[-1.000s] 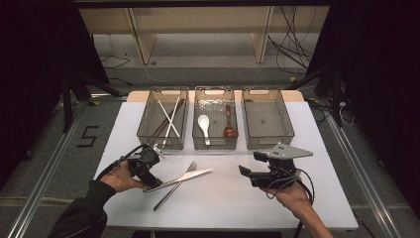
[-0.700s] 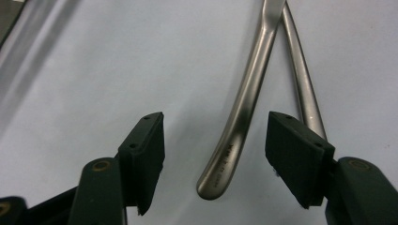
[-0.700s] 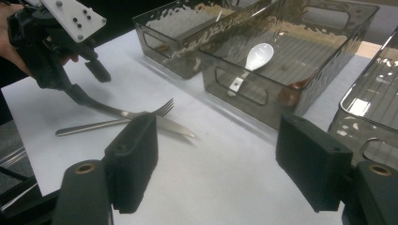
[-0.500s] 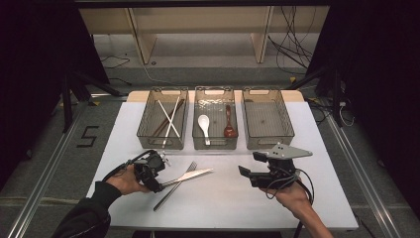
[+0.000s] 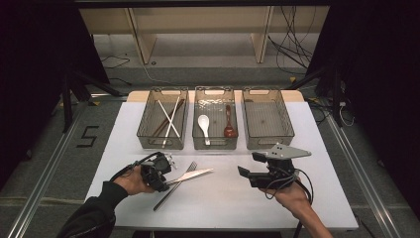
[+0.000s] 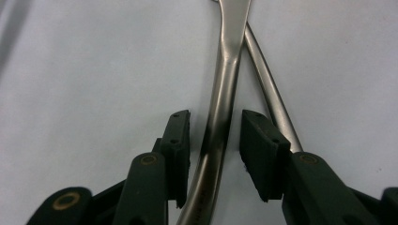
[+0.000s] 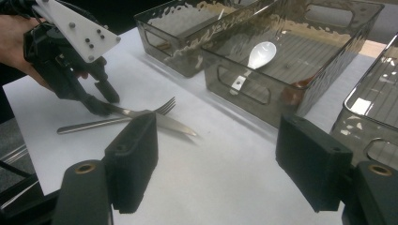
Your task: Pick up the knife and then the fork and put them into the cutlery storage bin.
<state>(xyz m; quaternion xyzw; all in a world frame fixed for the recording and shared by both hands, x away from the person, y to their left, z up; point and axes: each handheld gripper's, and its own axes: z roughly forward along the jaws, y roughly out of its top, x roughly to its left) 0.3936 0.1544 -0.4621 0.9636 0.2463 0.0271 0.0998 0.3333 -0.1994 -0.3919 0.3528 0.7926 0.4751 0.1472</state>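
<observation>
A steel knife point(image 5: 194, 174) and a fork point(image 5: 184, 171) lie crossed on the white table point(image 5: 223, 208). My left gripper point(image 5: 168, 180) points down over the knife's handle end. In the left gripper view the knife handle point(image 6: 220, 112) runs between the two pads point(image 6: 177, 140), with a thin gap on each side. The fork handle point(image 6: 272, 101) lies just outside the right pad. These jaws have just been closing around the handle. My right gripper point(image 5: 250, 165) hovers to the right of the cutlery, open and with nothing in it.
Three grey mesh trays stand in a row at the back. The left tray point(image 5: 148, 141) holds chopsticks point(image 5: 170, 116). The middle one holds a white spoon point(image 5: 203, 124) and a brown spoon point(image 5: 229, 126). The right tray point(image 5: 289, 129) has nothing in it.
My left gripper has shifted slightly right and down onto the knife handle, and its jaws have narrowed around it. The right gripper has stayed put.
</observation>
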